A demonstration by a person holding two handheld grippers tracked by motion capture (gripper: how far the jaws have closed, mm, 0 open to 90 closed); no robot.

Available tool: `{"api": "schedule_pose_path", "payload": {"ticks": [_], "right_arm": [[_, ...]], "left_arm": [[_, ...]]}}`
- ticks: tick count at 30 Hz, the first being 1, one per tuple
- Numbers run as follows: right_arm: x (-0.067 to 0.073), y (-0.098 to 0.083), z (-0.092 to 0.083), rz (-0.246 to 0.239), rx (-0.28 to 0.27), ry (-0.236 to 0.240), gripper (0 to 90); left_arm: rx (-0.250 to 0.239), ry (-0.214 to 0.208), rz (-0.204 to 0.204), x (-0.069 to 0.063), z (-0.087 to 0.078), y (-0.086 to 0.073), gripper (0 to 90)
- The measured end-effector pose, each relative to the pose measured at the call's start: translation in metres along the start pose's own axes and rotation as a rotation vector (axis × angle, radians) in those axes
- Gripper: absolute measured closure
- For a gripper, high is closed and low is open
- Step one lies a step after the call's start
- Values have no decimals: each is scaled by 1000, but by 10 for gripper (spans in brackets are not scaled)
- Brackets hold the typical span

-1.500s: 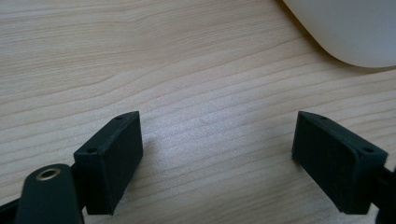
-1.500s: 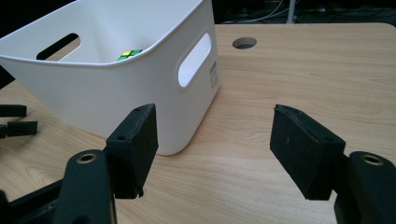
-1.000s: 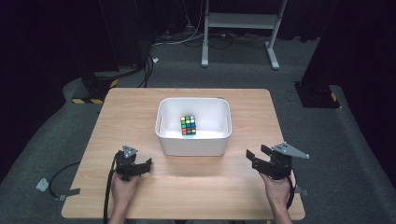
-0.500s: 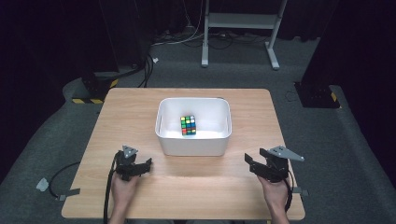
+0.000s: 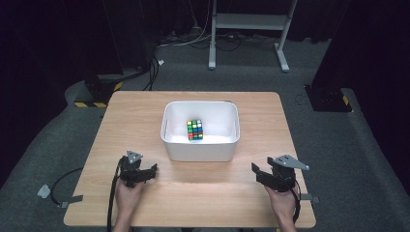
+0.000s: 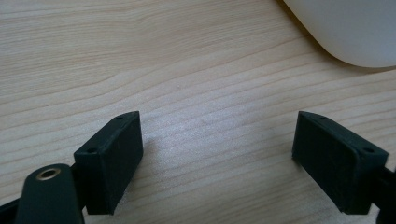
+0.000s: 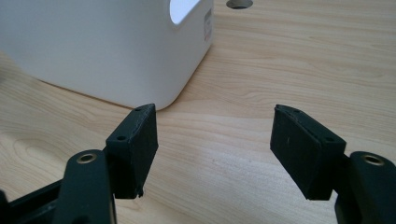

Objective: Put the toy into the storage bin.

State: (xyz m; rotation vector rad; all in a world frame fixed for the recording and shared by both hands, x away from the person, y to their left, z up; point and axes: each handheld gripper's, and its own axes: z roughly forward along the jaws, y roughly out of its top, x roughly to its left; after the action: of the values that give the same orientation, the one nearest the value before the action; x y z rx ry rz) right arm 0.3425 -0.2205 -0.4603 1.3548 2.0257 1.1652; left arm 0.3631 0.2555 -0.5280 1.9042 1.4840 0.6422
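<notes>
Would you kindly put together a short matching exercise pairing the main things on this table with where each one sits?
Things:
1. Multicoloured puzzle cube
2. White rectangular plastic tub
3. Left black tongs
4. Right black tongs

Places:
A. Over the light wooden table, near its front right, jaws apart and empty
B. At the middle of the table
C. Inside the tub
D. Near the table's front left, jaws apart and empty

Pairs: 1-C, 2-B, 3-D, 4-A
</notes>
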Motion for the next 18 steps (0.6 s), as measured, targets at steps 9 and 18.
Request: {"api": "schedule_pose_path", "payload": {"ticks": [9,18], "right_arm": [[1,-8,8,5,19,-1,320],[0,-12,15,18,34,-8,319]], "left_arm": [[0,0,0,0,0,0,163],[1,0,1,0,0,0,163]]}}
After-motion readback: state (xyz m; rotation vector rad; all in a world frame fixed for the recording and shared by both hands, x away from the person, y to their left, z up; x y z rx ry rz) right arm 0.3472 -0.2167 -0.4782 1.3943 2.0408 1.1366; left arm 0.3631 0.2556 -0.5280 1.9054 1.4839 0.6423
